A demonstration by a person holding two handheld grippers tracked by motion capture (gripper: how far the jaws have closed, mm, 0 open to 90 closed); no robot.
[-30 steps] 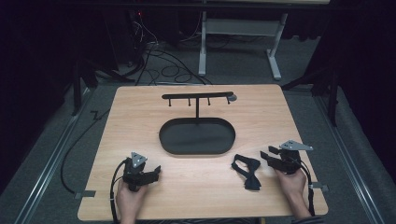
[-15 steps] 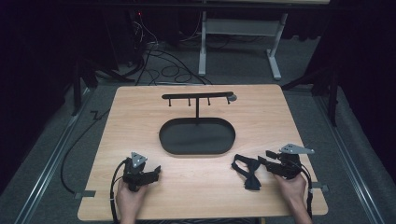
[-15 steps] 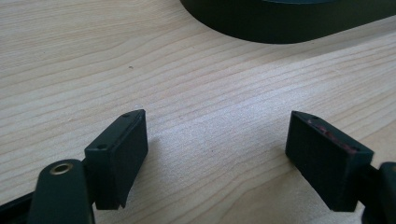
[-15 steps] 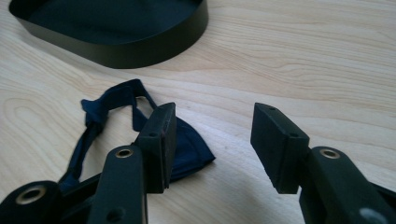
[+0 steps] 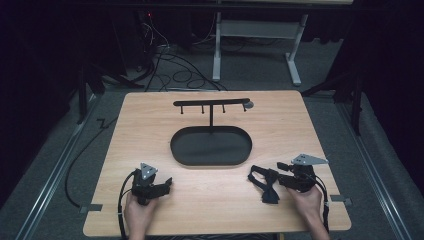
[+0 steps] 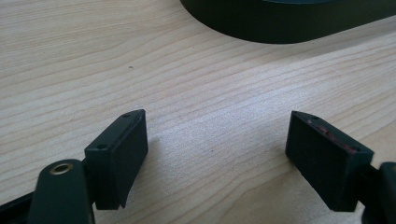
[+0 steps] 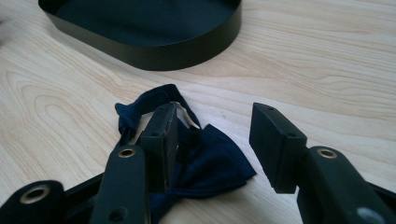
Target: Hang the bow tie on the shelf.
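A dark navy bow tie (image 5: 264, 184) lies flat on the wooden table (image 5: 140, 130) near its front right. My right gripper (image 5: 280, 176) sits just right of it, pointing left, open. In the right gripper view the bow tie (image 7: 210, 158) spreads between and under the jaws of my right gripper (image 7: 215, 119); the left jaw rests over its strap and the right jaw stands over bare wood. At the front left my left gripper (image 5: 167, 184) lies open on the table, and in its own view the left gripper (image 6: 215, 135) has nothing but wood between its jaws.
A black oval tray (image 5: 172, 147) sits mid-table, with a black T-shaped stand (image 5: 211, 105) with small hooks rising at its back. The tray's wall (image 7: 154, 53) lies just beyond the bow tie. Cables and a desk frame (image 5: 260, 30) lie on the floor behind.
My right gripper has slid left up to the bow tie, so its jaws now straddle part of it. The left gripper has stayed still.
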